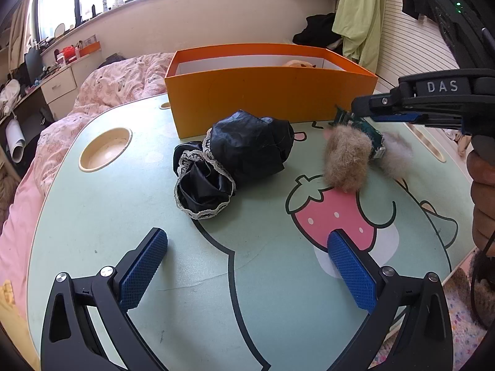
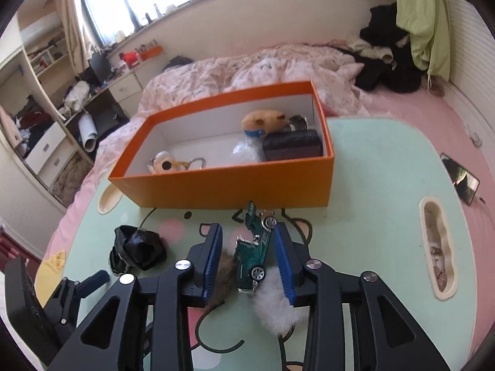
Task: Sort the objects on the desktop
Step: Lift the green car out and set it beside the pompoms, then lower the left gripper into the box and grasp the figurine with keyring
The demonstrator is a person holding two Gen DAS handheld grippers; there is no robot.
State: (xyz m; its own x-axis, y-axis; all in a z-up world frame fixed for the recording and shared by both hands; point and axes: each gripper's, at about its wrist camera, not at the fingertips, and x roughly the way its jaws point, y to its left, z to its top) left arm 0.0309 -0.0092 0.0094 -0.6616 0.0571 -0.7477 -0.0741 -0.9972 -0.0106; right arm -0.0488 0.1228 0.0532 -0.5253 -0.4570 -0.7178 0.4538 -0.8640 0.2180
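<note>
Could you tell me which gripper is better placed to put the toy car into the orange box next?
Right. The right gripper already straddles the green toy car just before the orange box; the left gripper hangs open, nearer the black fabric.
</note>
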